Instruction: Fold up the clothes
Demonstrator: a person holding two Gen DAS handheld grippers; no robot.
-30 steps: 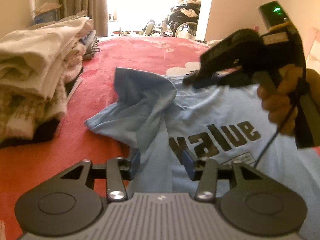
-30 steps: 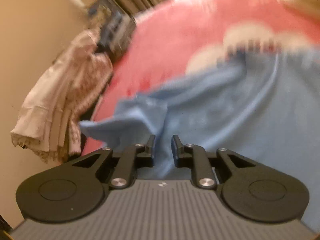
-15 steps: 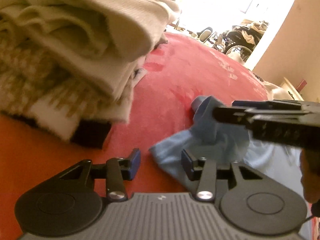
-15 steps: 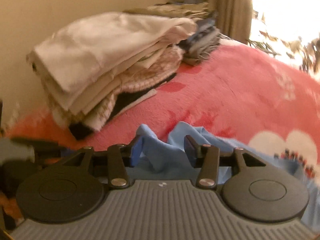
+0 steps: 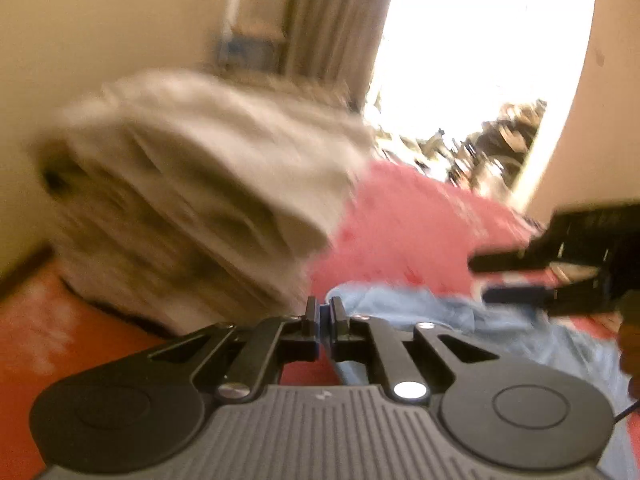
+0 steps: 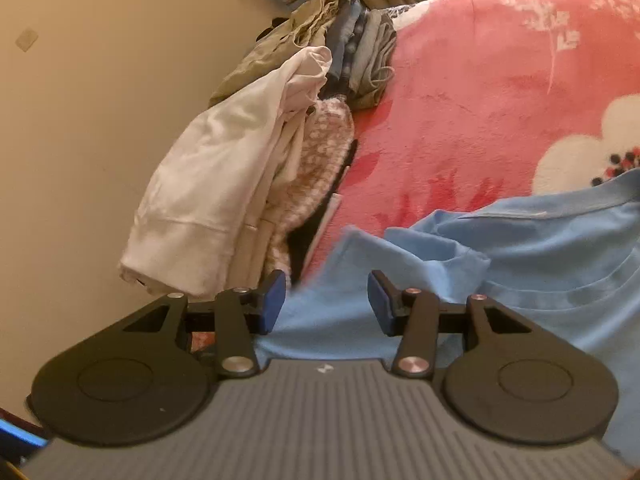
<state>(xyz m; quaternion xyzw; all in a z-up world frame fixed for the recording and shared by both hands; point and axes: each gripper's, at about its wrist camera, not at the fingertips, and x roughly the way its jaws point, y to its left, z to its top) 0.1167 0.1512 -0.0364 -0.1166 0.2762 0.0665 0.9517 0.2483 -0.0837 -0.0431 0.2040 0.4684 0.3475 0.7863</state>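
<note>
Left gripper [image 5: 323, 312]: my jaws are pressed together at the edge of the light blue cotton T-shirt [image 5: 404, 304]; motion blur hides whether cloth is pinched between them.
Right gripper [image 6: 326, 300]: my jaws are spread wide, blue pads [image 6: 273, 298] facing each other, hovering over a rumpled sleeve fold.
Right gripper, from the left view [image 5: 560, 276]: it extends in from the right, above the shirt.
Light blue T-shirt [image 6: 500, 264]: lies crumpled on the pink floral fleece blanket [image 6: 472, 92].
Stack of folded cream and patterned clothes [image 6: 240, 184]: beyond the shirt, beside the beige wall [image 6: 100, 80].
Beige curtain [image 5: 320, 24]: at the far end, beside the bright window.
</note>
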